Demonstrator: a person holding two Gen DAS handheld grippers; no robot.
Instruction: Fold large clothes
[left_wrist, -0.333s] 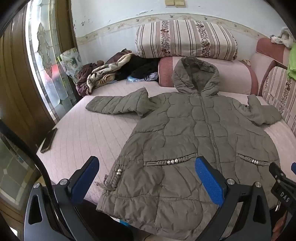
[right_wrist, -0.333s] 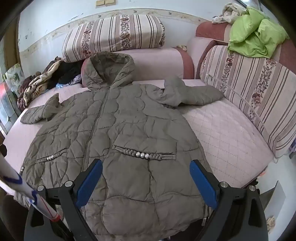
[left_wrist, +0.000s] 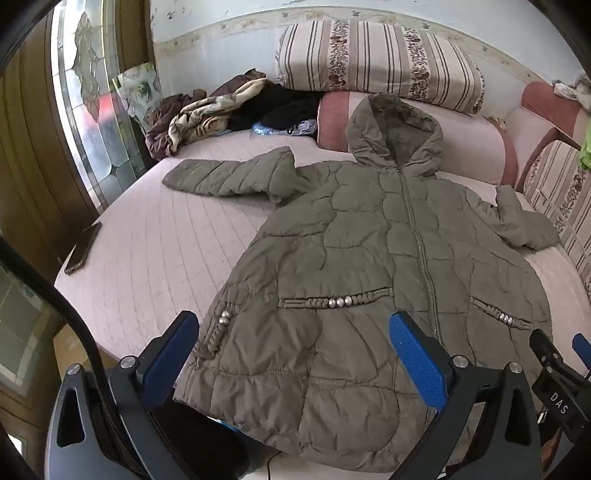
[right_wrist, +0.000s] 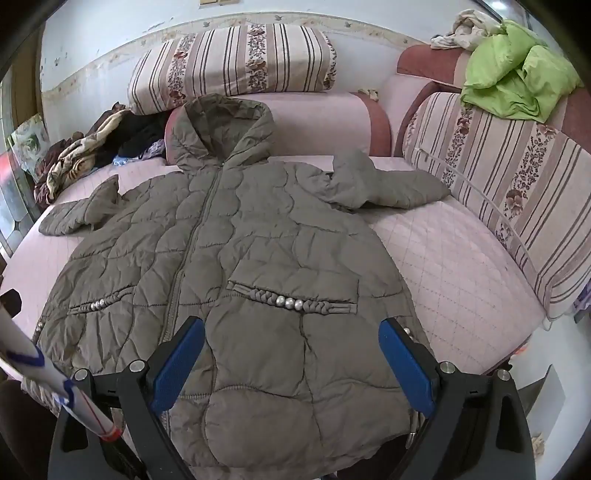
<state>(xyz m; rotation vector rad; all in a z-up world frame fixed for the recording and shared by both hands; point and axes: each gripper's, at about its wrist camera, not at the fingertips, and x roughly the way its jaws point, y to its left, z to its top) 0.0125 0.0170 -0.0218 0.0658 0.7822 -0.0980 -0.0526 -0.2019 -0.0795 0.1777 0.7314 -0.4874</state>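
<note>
Olive-green quilted hooded puffer jacket (left_wrist: 369, 266) lies flat, front up and zipped, on the pale pink quilted seat of a corner sofa (left_wrist: 155, 266). Its hood rests against the far backrest, and its hem hangs over the near edge of the seat. 1 sleeve stretches out to the left; the other is bent toward the right, near the striped floral cushions (right_wrist: 517, 206).

Left gripper (left_wrist: 293, 356), with black arms and blue pads, hovers at the near edge with its jaws spread wide and nothing between the pads. The jacket's near-left hem corner and its left braided pocket trim with 3 silver beads lie just beyond and between the 2 fingers.

Right gripper (right_wrist: 291, 360), of the same make, also stands fully open and holds nothing. It hovers over the near-right part of the hem, with the right beaded pocket trim just beyond the fingertips. Whether either gripper touches the cloth I cannot tell.

A dark phone (left_wrist: 83, 249) lies near the seat's left edge, well apart from the jacket. A heap of brown and black clothes (left_wrist: 221, 107) sits in the far-left corner, and a lime-green garment (right_wrist: 517, 85) lies on top of the right backrest.
</note>
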